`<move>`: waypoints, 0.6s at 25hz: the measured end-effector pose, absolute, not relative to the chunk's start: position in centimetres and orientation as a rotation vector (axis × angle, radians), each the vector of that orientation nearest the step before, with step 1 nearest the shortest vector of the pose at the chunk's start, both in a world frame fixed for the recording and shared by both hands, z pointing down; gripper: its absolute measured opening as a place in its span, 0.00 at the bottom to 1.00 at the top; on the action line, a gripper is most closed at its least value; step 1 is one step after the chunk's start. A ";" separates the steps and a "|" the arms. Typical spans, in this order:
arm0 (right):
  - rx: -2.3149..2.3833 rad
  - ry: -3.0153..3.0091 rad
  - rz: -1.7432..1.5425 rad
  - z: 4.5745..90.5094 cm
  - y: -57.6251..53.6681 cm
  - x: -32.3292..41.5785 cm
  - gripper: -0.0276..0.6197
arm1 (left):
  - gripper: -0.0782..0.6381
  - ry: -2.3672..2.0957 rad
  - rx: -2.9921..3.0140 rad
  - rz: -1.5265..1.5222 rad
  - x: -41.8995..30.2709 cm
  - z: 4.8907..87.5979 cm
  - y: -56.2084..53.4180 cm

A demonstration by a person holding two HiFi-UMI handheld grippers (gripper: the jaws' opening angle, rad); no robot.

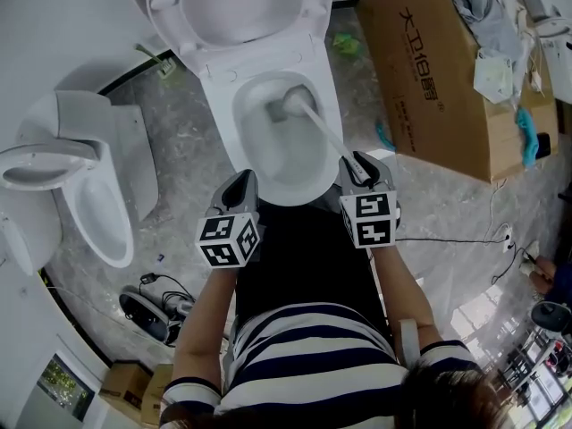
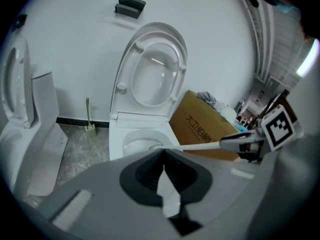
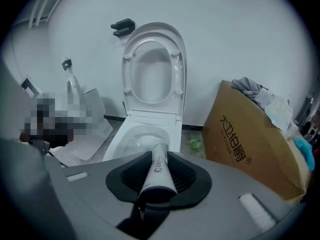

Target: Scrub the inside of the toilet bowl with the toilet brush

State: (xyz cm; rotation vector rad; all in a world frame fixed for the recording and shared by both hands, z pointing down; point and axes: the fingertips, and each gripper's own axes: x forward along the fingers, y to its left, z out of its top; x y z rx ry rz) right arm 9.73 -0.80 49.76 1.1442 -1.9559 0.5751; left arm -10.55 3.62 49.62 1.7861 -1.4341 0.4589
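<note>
A white toilet [image 1: 308, 56] stands with lid and seat raised; its bowl [image 1: 268, 164] lies straight ahead of me. The toilet brush [image 1: 295, 105] has its head down inside the bowl, and its white handle [image 1: 329, 134] slants back to my right gripper [image 1: 355, 164], which is shut on the handle's end. In the right gripper view the handle [image 3: 158, 171] lies clamped between the dark pads and points into the bowl [image 3: 142, 136]. My left gripper [image 1: 241, 184] hangs over the bowl's near rim, shut and holding nothing. The left gripper view shows the handle [image 2: 195, 145] crossing above the bowl.
A large cardboard box [image 1: 447, 79] holding cloth and rubbish stands right of the toilet. A second white toilet [image 1: 89, 186] sits to the left, with cables and a dark device [image 1: 152, 311] on the marble floor near it. A small green brush [image 2: 89, 121] leans against the wall.
</note>
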 end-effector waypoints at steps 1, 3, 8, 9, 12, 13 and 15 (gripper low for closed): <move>1.138 -1.945 0.571 49.7 -0.6 9.8 0.19 | 0.11 -1.430 1.789 0.461 -10.6 49.6 3.6; 1.121 -1.924 0.565 49.7 -0.1 9.9 0.19 | 0.11 -1.420 1.792 0.467 -10.6 49.7 3.7; 1.064 -1.887 0.539 49.1 1.3 10.1 0.19 | 0.11 -1.413 1.783 0.473 -10.9 49.9 4.0; 1.050 -1.881 0.533 49.0 1.6 10.2 0.19 | 0.11 -1.413 1.781 0.473 -10.9 49.9 4.1; 1.000 -1.869 0.508 48.9 2.3 10.5 0.19 | 0.11 -1.412 1.778 0.476 -10.9 49.9 4.2; 0.982 -1.864 0.501 48.8 2.5 10.5 0.19 | 0.11 -1.410 1.778 0.477 -10.9 49.9 4.2; 0.943 -1.853 0.492 48.6 3.0 10.4 0.19 | 0.11 -1.408 1.776 0.477 -10.8 50.0 4.3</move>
